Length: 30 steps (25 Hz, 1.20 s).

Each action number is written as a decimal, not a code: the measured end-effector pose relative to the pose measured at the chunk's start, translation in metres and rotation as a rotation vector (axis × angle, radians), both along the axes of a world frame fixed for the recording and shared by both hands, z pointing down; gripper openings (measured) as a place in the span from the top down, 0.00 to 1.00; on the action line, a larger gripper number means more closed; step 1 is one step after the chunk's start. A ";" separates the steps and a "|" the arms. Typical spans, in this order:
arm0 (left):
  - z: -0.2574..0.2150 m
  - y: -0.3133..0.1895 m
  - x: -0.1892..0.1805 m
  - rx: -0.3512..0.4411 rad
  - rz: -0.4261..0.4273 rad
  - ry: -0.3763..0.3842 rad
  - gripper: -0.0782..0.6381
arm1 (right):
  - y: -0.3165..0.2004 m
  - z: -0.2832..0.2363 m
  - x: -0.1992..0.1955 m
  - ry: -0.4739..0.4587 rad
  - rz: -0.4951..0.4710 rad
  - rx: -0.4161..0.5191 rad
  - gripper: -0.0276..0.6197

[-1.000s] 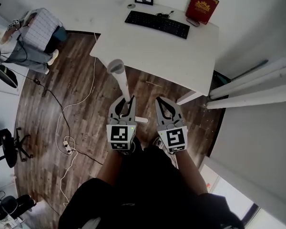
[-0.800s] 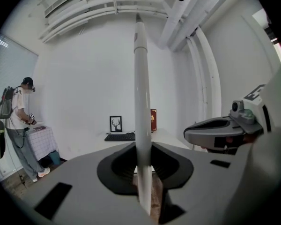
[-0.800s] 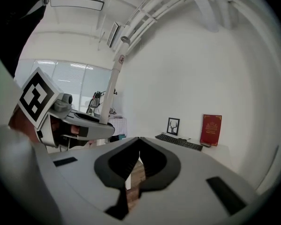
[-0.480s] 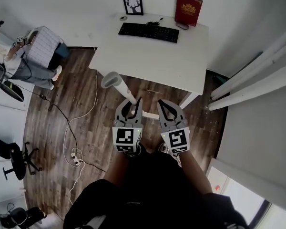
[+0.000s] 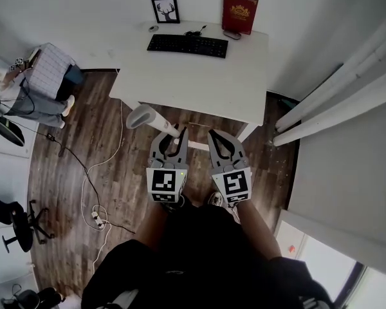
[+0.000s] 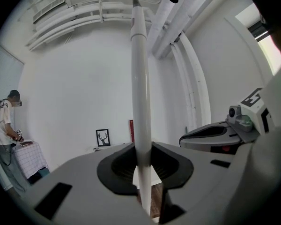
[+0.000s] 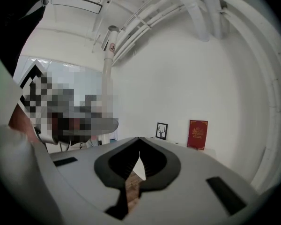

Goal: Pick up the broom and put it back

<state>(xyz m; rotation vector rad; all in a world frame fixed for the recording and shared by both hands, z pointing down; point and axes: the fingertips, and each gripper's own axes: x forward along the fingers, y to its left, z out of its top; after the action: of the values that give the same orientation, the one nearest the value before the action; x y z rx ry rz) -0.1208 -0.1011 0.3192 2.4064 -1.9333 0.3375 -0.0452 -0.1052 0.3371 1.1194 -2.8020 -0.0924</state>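
Note:
The broom's white handle (image 5: 156, 122) stands upright, and my left gripper (image 5: 178, 134) is shut on it. In the head view the handle's round top end points at the camera, just left of the gripper. In the left gripper view the handle (image 6: 141, 93) runs straight up between the pads of the left gripper (image 6: 143, 154). The broom's head is hidden below. My right gripper (image 5: 213, 136) hangs close beside the left one, apart from the handle. In its own view the right gripper (image 7: 139, 139) is shut with nothing in it, and the handle (image 7: 107, 78) rises at its left.
A white desk (image 5: 199, 82) stands just ahead with a keyboard (image 5: 188, 45), a framed picture (image 5: 165, 9) and a red book (image 5: 239, 11). White pipes (image 5: 334, 102) run along the right wall. Cables and a power strip (image 5: 96, 219) lie on the wood floor. A person (image 6: 4, 135) stands at the left.
Both grippers have moved a little with the broom still held in the left one. In the head view the handle's top has drifted left and down, and the desk has shifted left.

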 end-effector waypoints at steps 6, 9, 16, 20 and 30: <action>0.013 0.003 0.011 -0.041 0.014 0.002 0.78 | -0.002 0.001 0.010 -0.011 0.022 -0.023 0.92; 0.029 0.015 0.017 -0.086 0.014 -0.007 0.78 | 0.003 0.012 0.015 -0.027 0.026 -0.061 0.92; 0.086 0.049 0.033 -0.198 0.033 -0.034 0.78 | 0.012 0.065 0.050 0.026 0.118 -0.114 0.92; 0.118 0.062 0.044 -0.257 0.042 -0.022 0.78 | 0.021 0.091 0.074 0.043 0.174 -0.156 0.92; 0.189 0.094 0.062 -0.364 0.121 -0.011 0.78 | 0.037 0.137 0.135 0.104 0.366 -0.187 0.92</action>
<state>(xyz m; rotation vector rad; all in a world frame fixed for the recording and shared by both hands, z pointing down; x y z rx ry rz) -0.0588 -0.0071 0.5087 2.2840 -1.5668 0.6467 0.0896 -0.0682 0.4745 1.5037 -2.4108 0.1387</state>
